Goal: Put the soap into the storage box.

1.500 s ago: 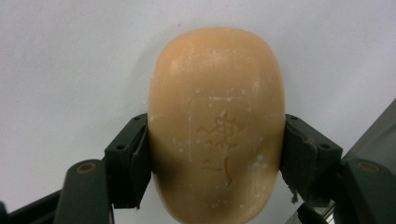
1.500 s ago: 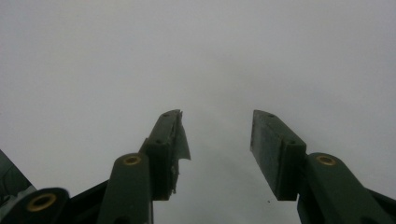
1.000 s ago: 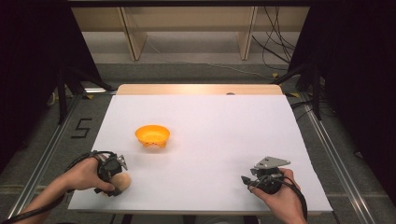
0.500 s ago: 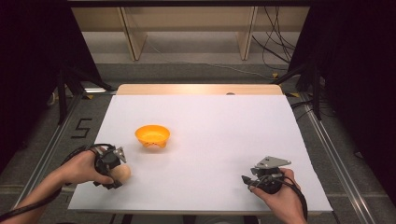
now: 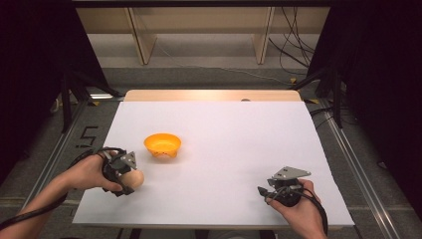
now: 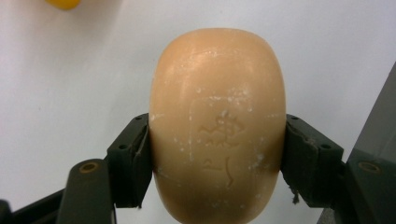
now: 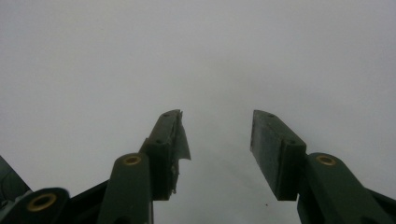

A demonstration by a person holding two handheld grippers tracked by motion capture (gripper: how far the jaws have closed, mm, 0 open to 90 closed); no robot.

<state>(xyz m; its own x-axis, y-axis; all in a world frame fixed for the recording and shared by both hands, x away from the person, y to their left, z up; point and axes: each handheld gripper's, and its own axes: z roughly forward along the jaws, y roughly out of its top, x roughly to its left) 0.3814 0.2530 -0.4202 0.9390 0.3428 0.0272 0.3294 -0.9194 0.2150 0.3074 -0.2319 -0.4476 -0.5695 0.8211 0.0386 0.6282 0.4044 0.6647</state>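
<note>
soap bar (image 6: 217, 126): tan oval, near-left of table, off the surface, just short of orange bowl (image 5: 162, 145)
left gripper (image 5: 130, 177): clamped on soap's long flanks
right gripper (image 7: 217, 149): jaws apart, empty (parked near-right)
handling: likely firm, light, slick; grip mid-flanks, gentle squeeze

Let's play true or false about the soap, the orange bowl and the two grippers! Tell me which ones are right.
1. The left gripper is squeezing the soap. True.
2. The soap is lying in the orange bowl. False: it is held outside the bowl, nearer the person.
3. The right gripper holds nothing. True.
4. The right gripper's jaws are closed tight. False: there is a gap between them.
5. The bowl sits on the white table. True.
</note>
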